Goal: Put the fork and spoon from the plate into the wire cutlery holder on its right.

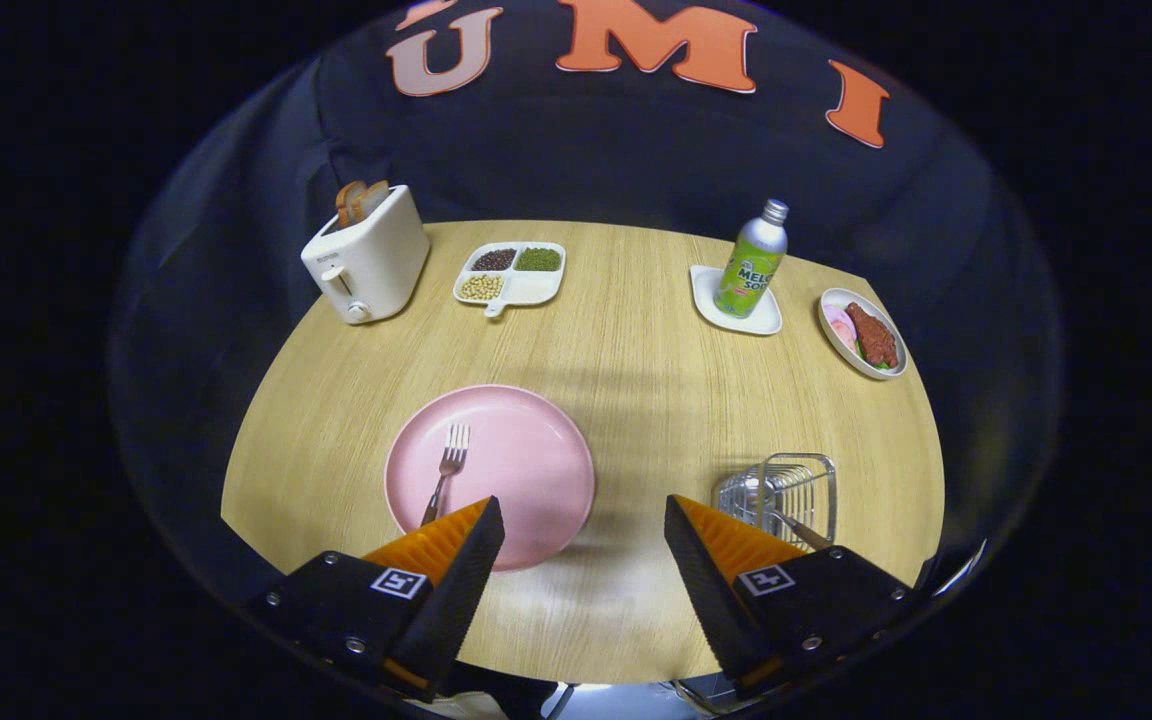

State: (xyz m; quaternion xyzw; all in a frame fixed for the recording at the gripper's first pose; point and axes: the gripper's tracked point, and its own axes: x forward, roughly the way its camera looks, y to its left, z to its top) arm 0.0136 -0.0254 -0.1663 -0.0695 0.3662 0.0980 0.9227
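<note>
The gripper (584, 520) hangs spread and empty above the tabletop (636, 340), the thin, stiff, likely slippery silver metal fork (446, 470) lying on the round pink plate (526, 450) left of the wire cutlery holder (786, 490), best pinched across its handle.

table (636, 330) brightly lit from above; soft shadows; strong fisheye bending at edges; dim backdrop; sharp focus

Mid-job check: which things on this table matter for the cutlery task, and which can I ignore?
Job: fork on pink plate; wire cutlery holder, a handle already inside; gripper, open, empty.
Ignore: toaster, divided bean dish, bottle, meat dish.
</note>
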